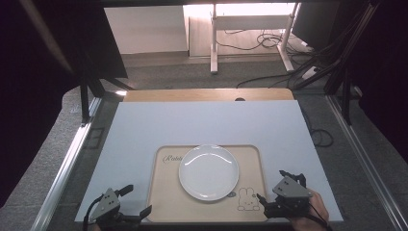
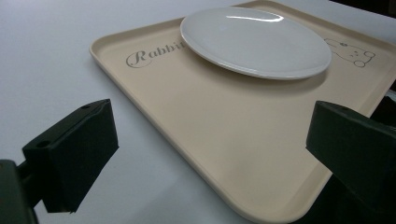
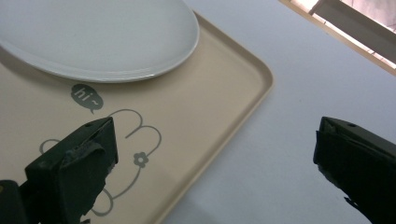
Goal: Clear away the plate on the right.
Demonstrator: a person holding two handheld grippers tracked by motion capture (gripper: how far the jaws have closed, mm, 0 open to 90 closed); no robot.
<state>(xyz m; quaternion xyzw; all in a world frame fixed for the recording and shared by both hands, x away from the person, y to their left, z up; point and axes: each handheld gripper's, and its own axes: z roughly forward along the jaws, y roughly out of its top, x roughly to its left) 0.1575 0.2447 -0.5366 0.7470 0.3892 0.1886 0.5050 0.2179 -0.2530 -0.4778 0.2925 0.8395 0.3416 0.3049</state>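
Grippers, two, one per hand, both at the near edge of the table. Right gripper (image 1: 272,187): jaws stood spread wide with nothing between them; one jaw hung over the near right corner of the tray, the other over bare table beyond the tray's right rim. No earlier picture to compare; released, touching nothing as far as could be seen. The person's hand gripped its body from below. Left gripper (image 1: 137,199): jaws likewise wide apart and empty, one over the table, the other over the tray's near left corner; whether that jaw touched the rim could not be told.

Tray (image 1: 166,202), one: beige, rectangular with rounded corners and a low raised rim, lying flat near the front of the table, between the two grippers. Printed items on it: one script word beginning "Rabbi" (image 2: 154,52) at the far left corner, partly covered by the plate; one rabbit drawing (image 1: 246,198) at the near right corner; one small speech bubble reading "hi" (image 3: 87,97) beside the rabbit.

Plate (image 1: 208,172), one: white, round, shallow, glossy, empty. It rested upright on the tray, slightly toward the far side of centre, well apart from both grippers.

Table (image 1: 202,122), one: pale grey-white surface, with one wooden strip (image 1: 207,94) along its far edge.
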